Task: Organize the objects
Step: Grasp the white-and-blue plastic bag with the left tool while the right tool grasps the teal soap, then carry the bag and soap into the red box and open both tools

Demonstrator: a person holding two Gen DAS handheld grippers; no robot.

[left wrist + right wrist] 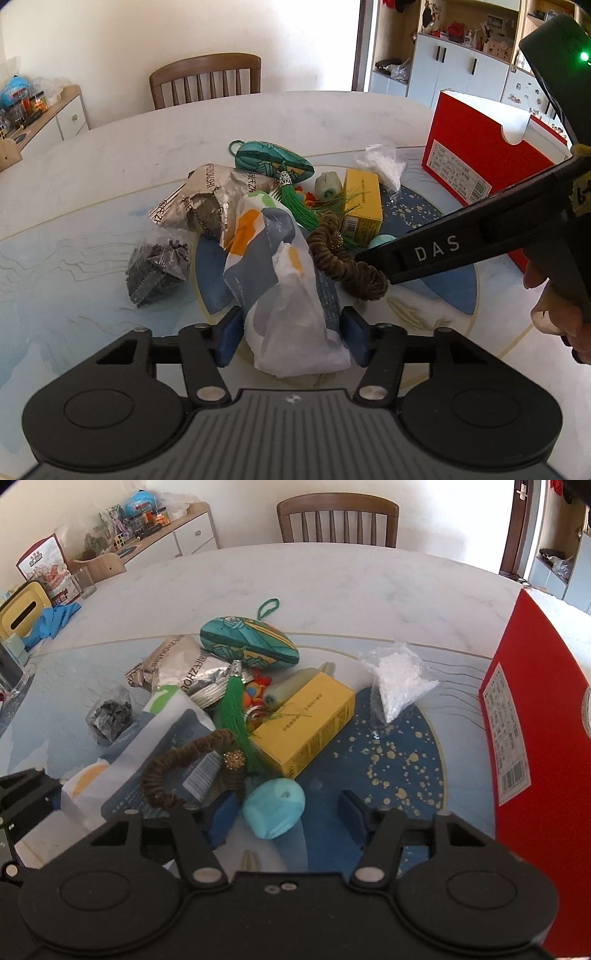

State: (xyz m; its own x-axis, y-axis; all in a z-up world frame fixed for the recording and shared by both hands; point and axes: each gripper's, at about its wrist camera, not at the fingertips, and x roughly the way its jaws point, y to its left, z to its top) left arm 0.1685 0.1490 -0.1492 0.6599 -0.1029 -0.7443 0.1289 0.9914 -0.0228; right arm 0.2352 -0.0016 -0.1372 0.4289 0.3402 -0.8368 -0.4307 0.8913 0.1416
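Straddling the near end of a white, grey and orange plastic packet (pixel 284 280), the left gripper (pixel 291 334) has its jaws spread, one blue pad on each side of the packet, seemingly not yet squeezing it. The packet's long axis runs from 6 o'clock toward 12 o'clock, straight out from these jaws, so a plain closing would likely catch it across its narrow width.

The right gripper (pixel 286 814) also has its jaws spread. A pale blue egg-shaped block (pixel 274 808) sits between them, close against the pad at 9 o'clock and apart from the one at 3 o'clock; I judge this hand the nearer to it.

Outward from the block, a brown braided ring (pixel 184 771) lies at 10 o'clock, a yellow box (pixel 306 723) at 12 o'clock with its long axis running toward 1 o'clock, a green tassel (pixel 236 716) beside it, and a teal pouch (pixel 249 644) beyond. A clear bag of white granules (pixel 397 681) lies at 1 o'clock, apart from the pile. A red box (pixel 532 716) stands at 3 o'clock on the worktop (pixel 332 579), probably the destination.

Only the left view shows the right tool's arm reaching over the ring; only the right view shows the blue block whole.
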